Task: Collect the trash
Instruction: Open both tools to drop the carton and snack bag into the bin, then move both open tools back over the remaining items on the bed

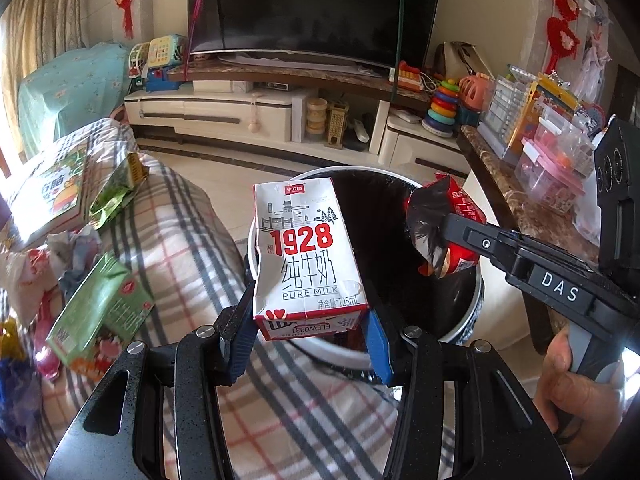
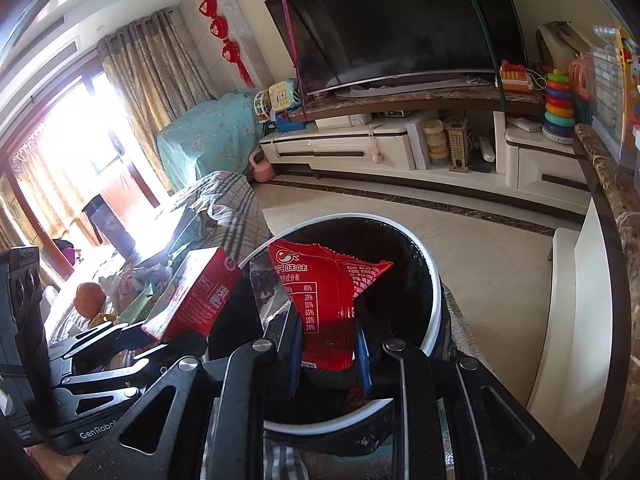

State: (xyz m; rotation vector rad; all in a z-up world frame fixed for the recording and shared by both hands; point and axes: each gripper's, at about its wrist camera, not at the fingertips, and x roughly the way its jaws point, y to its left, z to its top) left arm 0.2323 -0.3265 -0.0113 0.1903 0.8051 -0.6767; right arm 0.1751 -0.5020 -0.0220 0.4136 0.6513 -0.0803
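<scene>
My left gripper (image 1: 308, 344) is shut on a white and red milk carton (image 1: 306, 256) and holds it over the near rim of a round bin (image 1: 464, 328) with a black liner. My right gripper (image 2: 328, 354) is shut on a red snack wrapper (image 2: 328, 300) above the bin (image 2: 434, 320). In the left wrist view the right gripper (image 1: 444, 236) comes in from the right with the wrapper (image 1: 436, 224) over the bin's mouth. In the right wrist view the left gripper (image 2: 132, 336) holds the carton (image 2: 192, 296) at the left.
A plaid-covered sofa (image 1: 192, 240) at the left holds a green carton (image 1: 100, 312), a green wrapper (image 1: 116, 192), crumpled paper (image 1: 76, 248) and other litter. A marble-topped table (image 1: 508, 200) with toys stands at the right. A TV stand (image 1: 256, 116) is behind the bin.
</scene>
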